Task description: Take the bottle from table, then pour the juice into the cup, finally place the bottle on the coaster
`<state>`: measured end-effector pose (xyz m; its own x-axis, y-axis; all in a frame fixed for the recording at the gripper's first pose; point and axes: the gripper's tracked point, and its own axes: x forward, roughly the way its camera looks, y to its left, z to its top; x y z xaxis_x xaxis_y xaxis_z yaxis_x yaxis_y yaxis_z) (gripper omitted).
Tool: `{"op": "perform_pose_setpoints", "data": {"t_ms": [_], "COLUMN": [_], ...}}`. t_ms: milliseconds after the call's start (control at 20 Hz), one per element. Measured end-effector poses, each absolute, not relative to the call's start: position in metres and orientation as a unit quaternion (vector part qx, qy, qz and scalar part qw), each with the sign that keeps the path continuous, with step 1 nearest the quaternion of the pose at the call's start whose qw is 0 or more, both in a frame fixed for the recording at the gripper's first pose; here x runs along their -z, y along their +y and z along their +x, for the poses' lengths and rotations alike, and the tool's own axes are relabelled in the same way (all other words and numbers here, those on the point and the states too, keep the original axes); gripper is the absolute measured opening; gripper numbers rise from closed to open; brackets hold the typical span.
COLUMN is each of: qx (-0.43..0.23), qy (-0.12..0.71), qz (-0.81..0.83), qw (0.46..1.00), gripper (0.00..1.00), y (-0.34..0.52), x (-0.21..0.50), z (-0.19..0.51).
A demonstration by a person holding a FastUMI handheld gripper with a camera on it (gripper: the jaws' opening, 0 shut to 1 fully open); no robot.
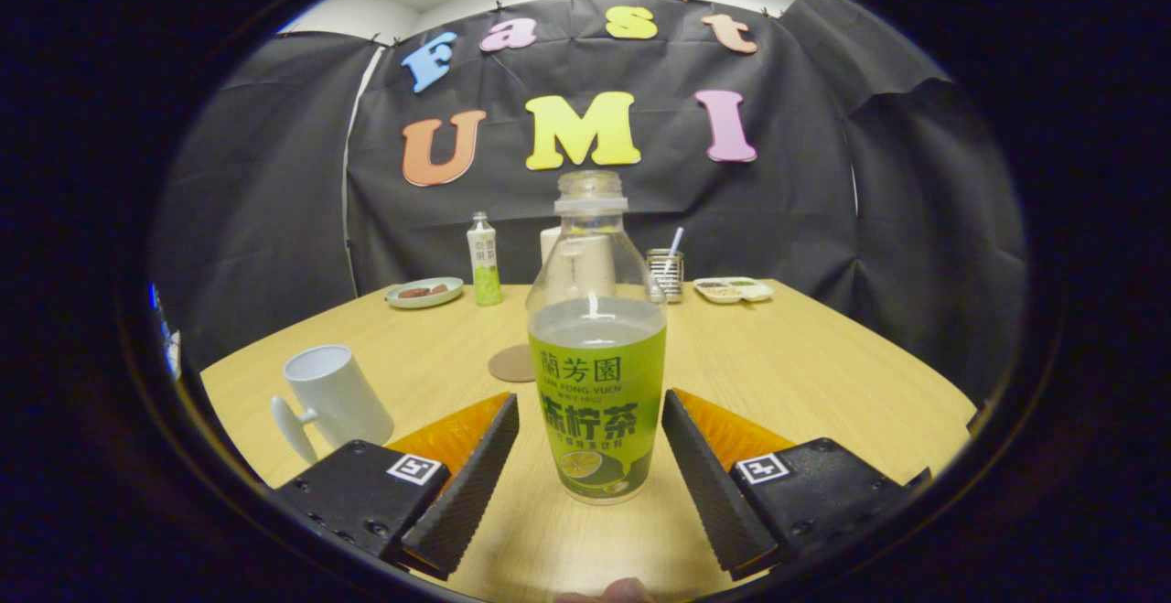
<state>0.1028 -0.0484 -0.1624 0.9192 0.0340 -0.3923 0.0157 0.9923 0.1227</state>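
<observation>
An uncapped clear bottle [596, 347] with a green label stands upright on the wooden table [805, 365], partly filled with pale juice. It stands between my two fingers, with a gap on each side. My gripper [590, 425] is open around it. A white cup [334, 397] with a handle stands on the table to the left of my left finger [476, 475]. A round brown coaster [512, 363] lies flat just beyond the bottle, slightly to its left and partly hidden by it.
At the table's far edge stand a small green-labelled bottle [484, 260], a plate with food [424, 292], a white container behind the main bottle, a mesh holder [666, 272] with a straw, and a divided tray [733, 289].
</observation>
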Motion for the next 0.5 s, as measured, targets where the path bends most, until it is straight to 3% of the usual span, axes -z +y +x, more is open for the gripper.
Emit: {"op": "perform_pose_setpoints", "data": {"t_ms": [400, 500], "qx": [0.019, 0.021], "qy": [0.174, 0.172], "qz": [0.088, 0.094], "qw": [0.981, 0.980], "gripper": [0.99, 0.94], "y": [-0.050, -0.050], "x": [0.150, 0.146], "z": [0.119, 0.117]}}
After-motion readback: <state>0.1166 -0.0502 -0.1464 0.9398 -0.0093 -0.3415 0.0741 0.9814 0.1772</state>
